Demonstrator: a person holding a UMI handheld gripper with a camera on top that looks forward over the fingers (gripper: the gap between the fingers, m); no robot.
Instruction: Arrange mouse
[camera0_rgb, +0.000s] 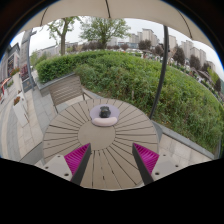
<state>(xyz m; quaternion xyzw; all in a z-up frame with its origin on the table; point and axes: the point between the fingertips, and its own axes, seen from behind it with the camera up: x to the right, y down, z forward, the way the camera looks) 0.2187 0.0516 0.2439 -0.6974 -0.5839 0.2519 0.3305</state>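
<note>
A dark mouse lies on a small round pale pink mat on the far part of a round slatted wooden table. My gripper is open, its two magenta pads spread wide over the near part of the table. Nothing is between the fingers. The mouse and mat lie well beyond the fingertips, about midway between them.
A wooden chair stands behind the table to the left. A parasol pole rises to the right. A green hedge runs behind, with trees and buildings beyond. Paving lies on the left.
</note>
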